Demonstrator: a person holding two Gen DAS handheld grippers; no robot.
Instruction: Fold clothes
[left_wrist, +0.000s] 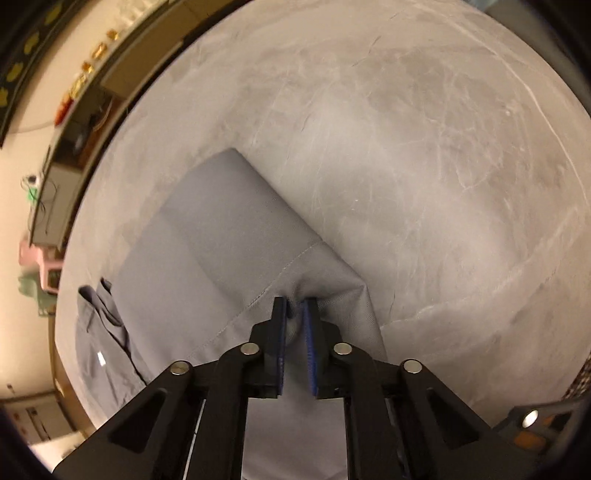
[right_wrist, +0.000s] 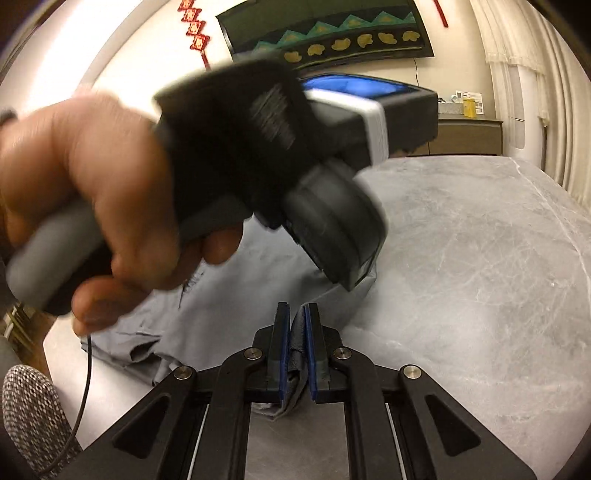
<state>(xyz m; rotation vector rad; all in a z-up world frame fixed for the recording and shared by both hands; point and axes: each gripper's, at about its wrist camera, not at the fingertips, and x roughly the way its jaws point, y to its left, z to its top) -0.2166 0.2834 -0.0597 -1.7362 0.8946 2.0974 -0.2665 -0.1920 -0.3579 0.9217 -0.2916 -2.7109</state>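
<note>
A grey garment (left_wrist: 229, 236) lies partly folded on the grey marble table (left_wrist: 424, 155), with a stitched hem running across it. My left gripper (left_wrist: 295, 306) is shut on a bunched corner of that hem. In the right wrist view the same grey garment (right_wrist: 221, 295) spreads low at the left. My right gripper (right_wrist: 297, 314) is shut on a pinched fold of its fabric. A hand (right_wrist: 92, 192) holding the other gripper's body (right_wrist: 280, 155) fills the upper left of that view, blurred, and hides much of the cloth.
The table's edge (left_wrist: 122, 122) curves along the left, with shelving and small items beyond it. A crumpled part of the garment (left_wrist: 99, 332) lies near that edge. A dark wall hanging (right_wrist: 325, 33) and a cabinet (right_wrist: 469, 136) stand behind the table. Bare marble (right_wrist: 480, 258) stretches to the right.
</note>
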